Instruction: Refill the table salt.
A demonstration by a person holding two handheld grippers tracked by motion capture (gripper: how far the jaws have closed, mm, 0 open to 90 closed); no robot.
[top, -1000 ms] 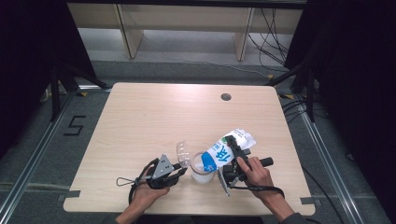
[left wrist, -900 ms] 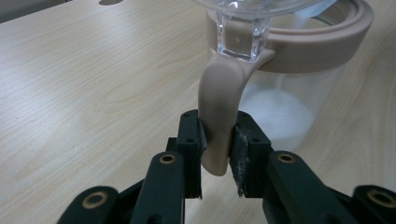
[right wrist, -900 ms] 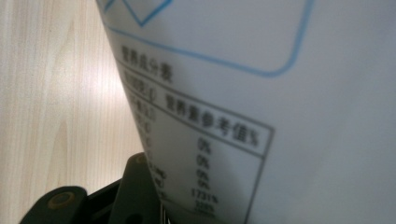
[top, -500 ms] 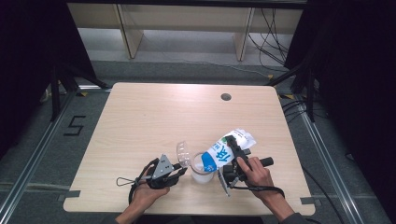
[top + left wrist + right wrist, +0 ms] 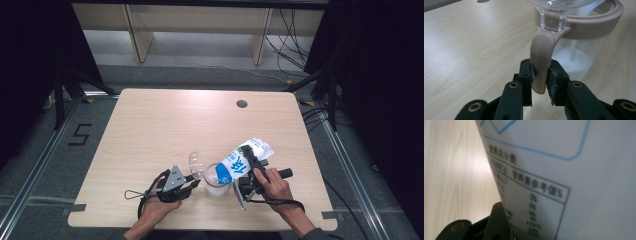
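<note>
The clear plastic jar with a beige rim [image 5: 216, 181] stands on the light wooden table [image 5: 165, 130], near the front edge, between the two hands. White powder lies at its bottom, and in the left gripper view a thin white stream falls inside it. Its clear hinged lid [image 5: 196, 163] stands open on the left side of the jar, tilted up.

From the beige rim a soft beige tab [image 5: 541, 67] hangs down. The left gripper [image 5: 186, 187] pinches this tab between its two black pads, so the jaws are pressed on it from both sides.

Over the jar, the white plastic bag with blue print [image 5: 241, 158] is tilted, with its low end at the jar's mouth and its high end up to the right. The right gripper [image 5: 249, 161] clamps this bag; in the right gripper view the bag's printed back covers almost all, and one black jaw is seen pressed against it at the bottom.

Further away, a small dark round hole [image 5: 242, 104] is in the table near the far edge, well apart from the jar. Behind the table are pale wooden shelf frames [image 5: 140, 35] and black cables [image 5: 285, 30] on the grey floor.
</note>
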